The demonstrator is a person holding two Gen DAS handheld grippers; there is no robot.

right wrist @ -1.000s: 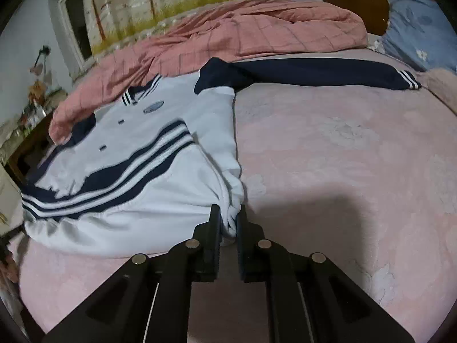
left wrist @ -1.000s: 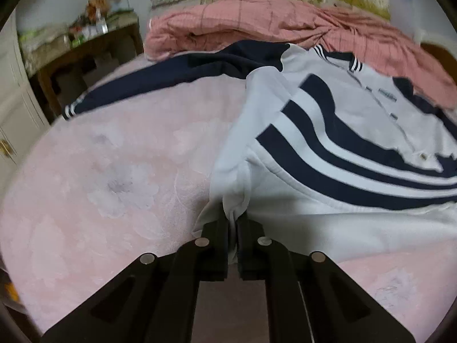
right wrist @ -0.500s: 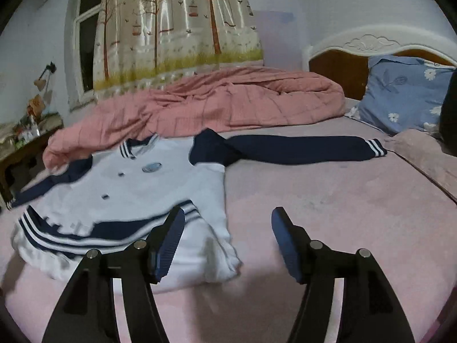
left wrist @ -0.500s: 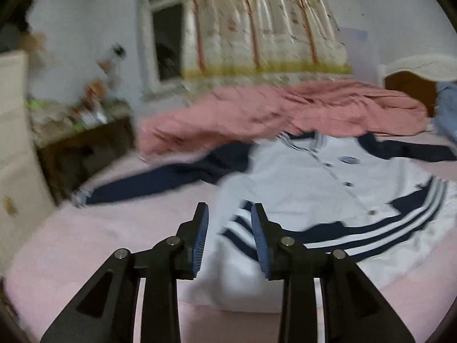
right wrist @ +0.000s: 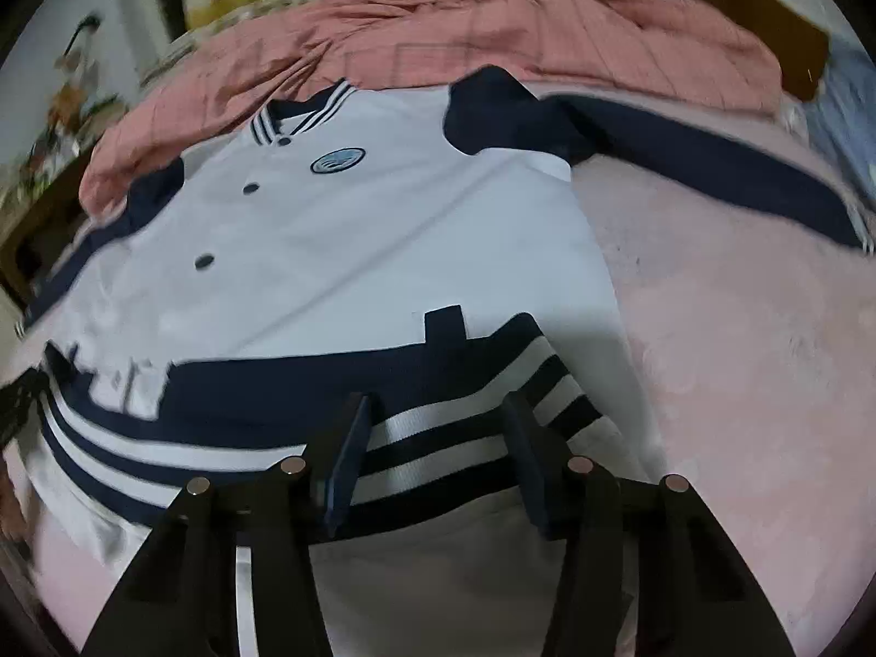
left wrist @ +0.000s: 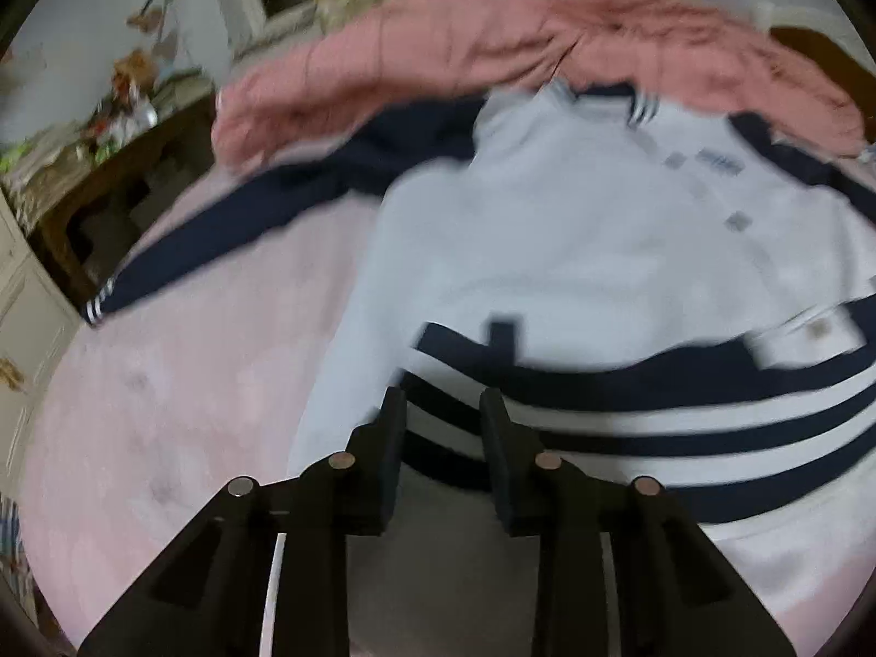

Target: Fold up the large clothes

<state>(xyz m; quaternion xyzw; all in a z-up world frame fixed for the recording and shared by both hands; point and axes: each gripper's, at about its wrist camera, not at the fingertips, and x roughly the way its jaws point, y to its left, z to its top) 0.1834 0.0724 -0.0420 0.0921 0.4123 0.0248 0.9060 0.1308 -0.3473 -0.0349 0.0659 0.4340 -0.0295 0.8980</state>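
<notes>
A white jacket [left wrist: 575,246] with navy stripes near its hem lies spread front-up on the pink bed. One navy sleeve [left wrist: 246,219] stretches out to the left, the other sleeve [right wrist: 684,164] to the right. My left gripper [left wrist: 443,410] hovers over the striped band near the jacket's left side. Its jaws are apart and closing, with no cloth pinched between them. My right gripper [right wrist: 438,416] hovers over the striped band [right wrist: 438,454] near the right side, jaws wider apart and closing, also gripping nothing. The left wrist view is blurred.
A rumpled pink checked quilt [right wrist: 493,27] lies behind the jacket. The pink floral bedspread [right wrist: 739,356] shows on both sides. A wooden side table [left wrist: 109,175] with clutter and a cream cabinet [left wrist: 22,301] stand at the left. A headboard [right wrist: 766,27] and a blue pillow [right wrist: 848,98] are at the right.
A second ago both grippers were shut on the jacket's hem corners. They have let go and opened, swung up, and now sit over the striped band with the hem lying flat.
</notes>
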